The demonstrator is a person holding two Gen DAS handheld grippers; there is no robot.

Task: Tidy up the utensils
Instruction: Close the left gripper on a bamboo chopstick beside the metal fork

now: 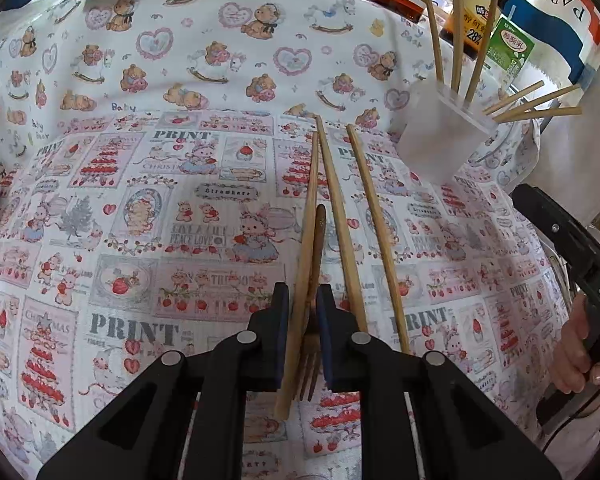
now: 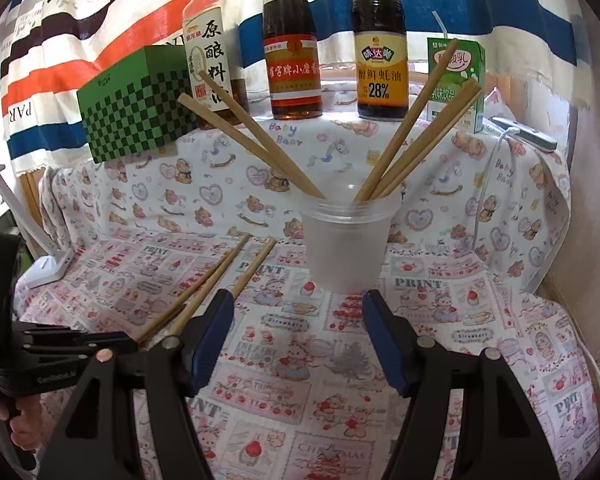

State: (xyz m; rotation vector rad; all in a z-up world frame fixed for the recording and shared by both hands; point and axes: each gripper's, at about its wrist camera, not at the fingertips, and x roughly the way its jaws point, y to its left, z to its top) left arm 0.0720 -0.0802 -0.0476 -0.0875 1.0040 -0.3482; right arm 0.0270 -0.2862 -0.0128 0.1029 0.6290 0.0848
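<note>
Left gripper [image 1: 303, 336]: narrow, clamped on wooden fork [image 1: 315, 280] and one chopstick [image 1: 304, 264], seen only in left view | Right gripper [image 2: 298, 340]: wide, empty, before cup [image 2: 346, 248] | Cup holds five chopsticks [image 2: 416, 128] | loose chopsticks [image 1: 374, 236] on tablecloth [image 1: 140, 208].

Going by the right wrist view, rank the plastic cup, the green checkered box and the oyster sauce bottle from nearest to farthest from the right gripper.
1. Plastic cup: just ahead of the right gripper.
2. Green checkered box: back left.
3. Oyster sauce bottle: back, right of centre. Box and bottle are close to call.
</note>
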